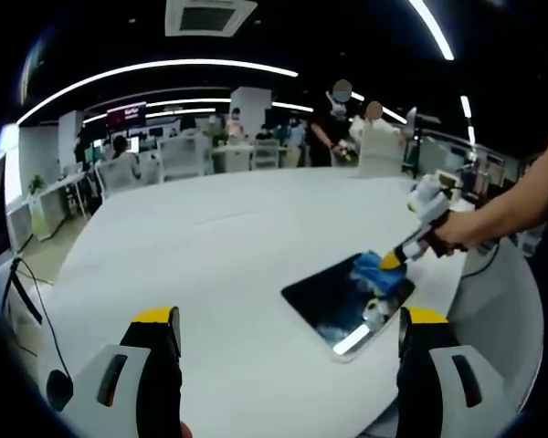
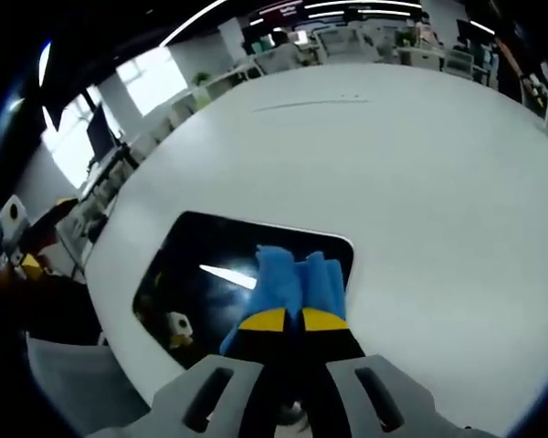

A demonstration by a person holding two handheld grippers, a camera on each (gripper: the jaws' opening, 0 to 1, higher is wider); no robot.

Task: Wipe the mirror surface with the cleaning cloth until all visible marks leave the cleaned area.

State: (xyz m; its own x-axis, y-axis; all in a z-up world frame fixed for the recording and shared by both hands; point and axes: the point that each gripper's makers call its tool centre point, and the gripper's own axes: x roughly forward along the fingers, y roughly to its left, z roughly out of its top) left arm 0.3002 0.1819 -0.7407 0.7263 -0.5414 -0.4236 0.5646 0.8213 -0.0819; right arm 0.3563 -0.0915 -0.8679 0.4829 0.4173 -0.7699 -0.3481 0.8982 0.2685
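In the right gripper view, the right gripper (image 2: pixel 292 321) is clamped on a blue cleaning cloth (image 2: pixel 292 278), its yellow-tipped jaws nearly together, pressing the cloth onto the dark mirror (image 2: pixel 178 274) that lies flat on the white worktop (image 2: pixel 420 164). The cloth sits toward one end of the mirror; most of the glass extends away from it along the mirror's long axis, the likely direction of the coming stroke. In the left gripper view, the left gripper (image 1: pixel 288 324) hangs wide open and empty, well short of the mirror, leaving the right gripper far nearer. Desks and people stand beyond the worktop.
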